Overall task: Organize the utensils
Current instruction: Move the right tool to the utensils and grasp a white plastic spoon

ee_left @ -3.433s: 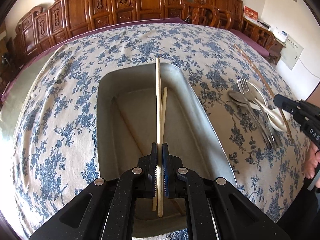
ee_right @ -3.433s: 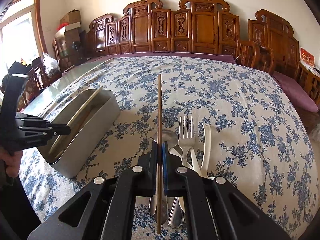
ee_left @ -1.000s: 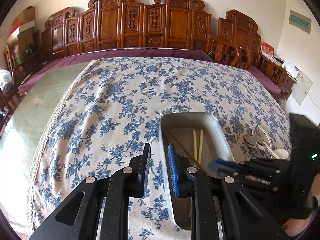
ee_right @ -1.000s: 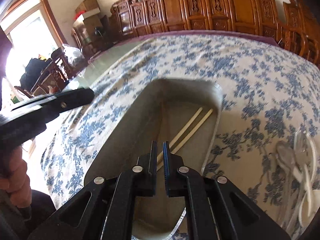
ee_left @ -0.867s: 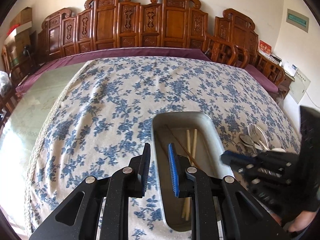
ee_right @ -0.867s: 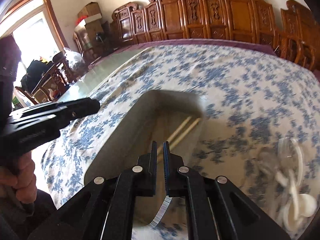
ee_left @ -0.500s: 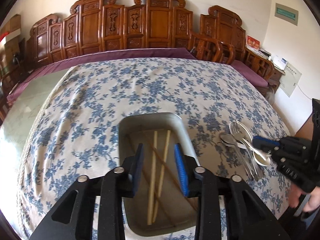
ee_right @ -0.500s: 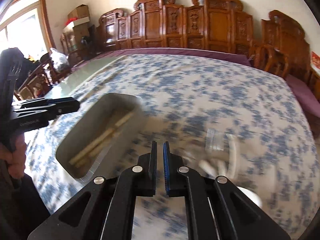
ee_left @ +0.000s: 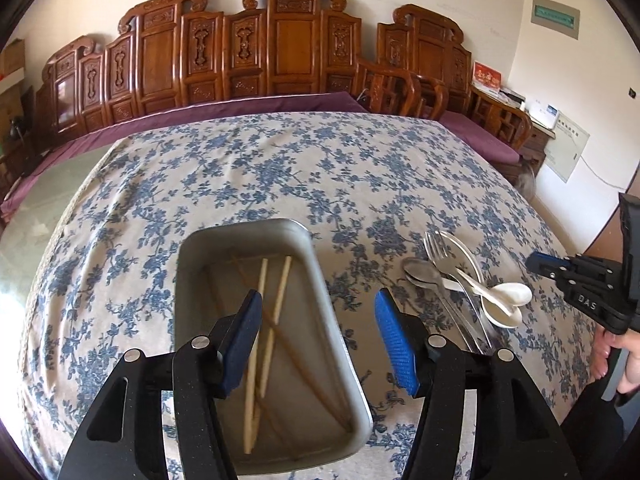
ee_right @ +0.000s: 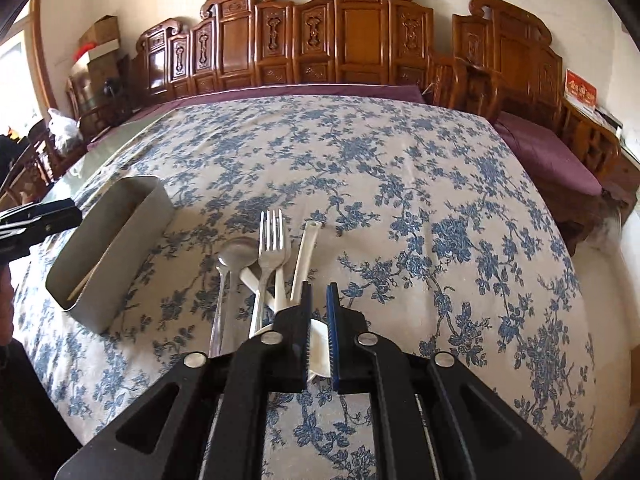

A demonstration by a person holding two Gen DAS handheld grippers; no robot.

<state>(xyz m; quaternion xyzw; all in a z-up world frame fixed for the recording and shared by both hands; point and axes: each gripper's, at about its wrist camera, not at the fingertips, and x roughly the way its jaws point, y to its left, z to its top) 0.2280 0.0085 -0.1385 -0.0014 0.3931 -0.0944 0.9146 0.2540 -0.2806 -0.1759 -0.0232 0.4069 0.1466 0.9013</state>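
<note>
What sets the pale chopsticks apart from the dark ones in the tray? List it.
Colour: the pale chopsticks are light, cream-toned; the dark chopsticks are brown and harder to see against the metal.
Pose: the pale chopsticks lie nearly parallel along the tray's length; the dark chopsticks run diagonally and cross the pale ones.
Thickness: the pale ones look thicker than the dark ones.
Shared: all lie loose inside the tray, held by neither gripper.

Both wrist views face forward, sharing tray (ee_left: 320, 280), cutlery (ee_right: 272, 256)
</note>
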